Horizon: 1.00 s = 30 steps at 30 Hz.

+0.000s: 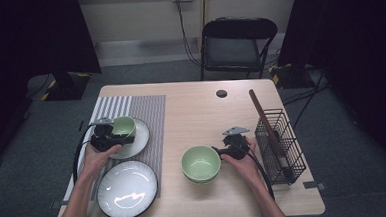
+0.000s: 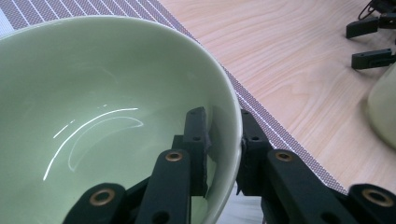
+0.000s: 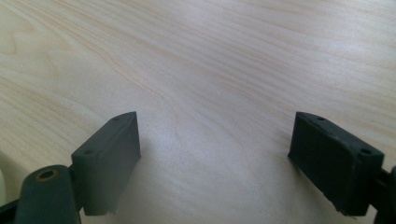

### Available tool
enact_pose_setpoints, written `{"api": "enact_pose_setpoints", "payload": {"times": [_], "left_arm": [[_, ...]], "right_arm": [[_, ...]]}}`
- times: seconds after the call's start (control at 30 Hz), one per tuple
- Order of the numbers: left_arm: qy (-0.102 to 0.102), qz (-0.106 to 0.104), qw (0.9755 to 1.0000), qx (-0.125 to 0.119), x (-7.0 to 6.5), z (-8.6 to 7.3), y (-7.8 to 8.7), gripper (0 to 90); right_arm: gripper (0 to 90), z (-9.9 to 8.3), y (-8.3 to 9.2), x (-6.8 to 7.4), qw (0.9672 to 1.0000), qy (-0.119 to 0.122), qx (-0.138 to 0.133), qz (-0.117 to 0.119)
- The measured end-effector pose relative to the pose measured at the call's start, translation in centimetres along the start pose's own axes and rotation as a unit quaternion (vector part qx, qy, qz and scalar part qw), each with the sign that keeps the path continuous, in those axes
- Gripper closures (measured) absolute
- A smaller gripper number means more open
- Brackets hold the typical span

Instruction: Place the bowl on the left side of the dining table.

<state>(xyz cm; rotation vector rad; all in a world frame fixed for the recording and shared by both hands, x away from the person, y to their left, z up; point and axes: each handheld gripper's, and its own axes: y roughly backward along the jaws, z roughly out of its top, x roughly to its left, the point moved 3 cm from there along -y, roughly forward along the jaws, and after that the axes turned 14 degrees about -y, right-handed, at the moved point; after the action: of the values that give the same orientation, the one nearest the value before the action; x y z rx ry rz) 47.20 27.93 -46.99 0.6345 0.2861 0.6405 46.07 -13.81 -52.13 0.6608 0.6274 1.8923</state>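
A pale green bowl [image 1: 123, 126] [image 2: 102, 107] rests on a white plate [image 1: 141, 138] on the striped placemat [image 1: 146, 108]. My left gripper [image 1: 130, 138] [image 2: 224, 121] stands astride the bowl's near rim, one jaw inside and one outside. A thin gap shows between the inner pad and the wall. At the table's middle sit two stacked green bowls [image 1: 200, 163] [image 2: 385, 112]. My right gripper [image 1: 218, 149] [image 3: 215, 158] hovers just right of them, open wide over bare wood, with nothing between its jaws.
A larger dark-rimmed plate [image 1: 127, 189] lies at the front left of the placemat. A black wire basket [image 1: 279, 144] with a long wooden stick [image 1: 261, 112] stands at the right edge. A folding chair [image 1: 237, 43] is beyond the table.
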Motion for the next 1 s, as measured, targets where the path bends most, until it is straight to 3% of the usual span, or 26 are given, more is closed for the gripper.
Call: {"api": "enact_pose_setpoints", "payload": {"times": [0.3,0.47,0.7,0.87,1.0], "left_arm": [[-0.003,-0.007,0.9999,0.014,-0.2,-0.1,-0.4,74.1],[0.005,-0.017,0.9998,0.008,-0.2,-0.1,-0.5,73.5],[0.004,-0.015,0.9999,0.006,-0.2,0.0,-0.3,73.7],[0.014,-0.013,0.9998,0.0,0.1,-0.1,0.7,66.4],[0.005,-0.01,0.9998,0.015,-0.1,-0.3,0.8,63.5]], "right_arm": [[15.8,0.0,0.0,0.0,1.0,0.0,0.0,0.0],[15.8,0.0,0.0,0.0,1.0,0.0,0.0,0.0],[15.8,0.0,0.0,0.0,1.0,0.001,0.0,0.0],[15.8,0.0,0.0,0.0,1.0,0.0,0.0,0.0],[15.8,0.0,0.0,0.0,1.0,0.0,0.0,0.0]]}}
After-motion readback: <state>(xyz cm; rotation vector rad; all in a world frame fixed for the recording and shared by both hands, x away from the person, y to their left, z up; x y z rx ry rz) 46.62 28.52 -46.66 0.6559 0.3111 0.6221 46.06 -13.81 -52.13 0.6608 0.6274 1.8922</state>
